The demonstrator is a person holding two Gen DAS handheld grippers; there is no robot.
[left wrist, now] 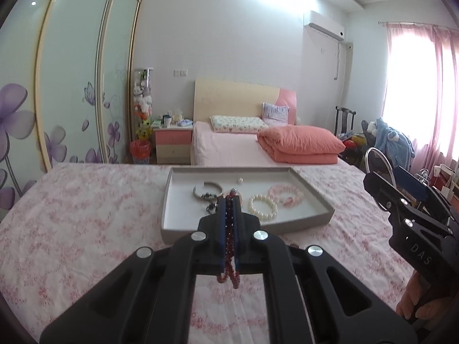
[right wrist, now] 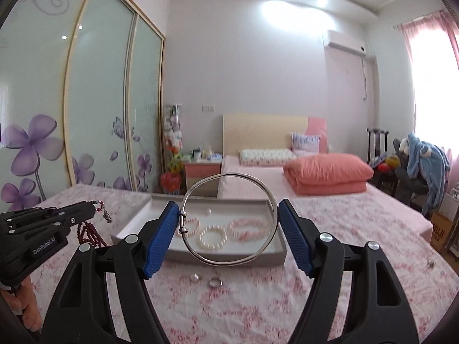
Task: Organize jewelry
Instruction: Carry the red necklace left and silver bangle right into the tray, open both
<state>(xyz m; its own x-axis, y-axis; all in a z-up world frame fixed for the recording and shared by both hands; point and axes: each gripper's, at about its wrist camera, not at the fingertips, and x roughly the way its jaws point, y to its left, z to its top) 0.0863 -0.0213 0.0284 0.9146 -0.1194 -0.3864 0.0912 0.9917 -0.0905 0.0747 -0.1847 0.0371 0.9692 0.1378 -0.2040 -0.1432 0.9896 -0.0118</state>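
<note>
My left claw point(left wrist: 228, 220) is closed tight on a dark red bead strand point(left wrist: 229, 246), which runs between the pads and hangs out behind them, above the near edge of the grey tray point(left wrist: 312, 185). My right claw point(right wrist: 229, 229) is spread wide, clamping a silver bangle point(right wrist: 229, 261) across its width, held upright above the tray's front. In the tray lie a white pearl bracelet point(left wrist: 262, 206), a pink bead bracelet point(left wrist: 285, 193) and a silver cuff point(left wrist: 208, 190). Two rings point(right wrist: 205, 279) lie on the floral bedspread point(left wrist: 86, 215), just before the tray.
</note>
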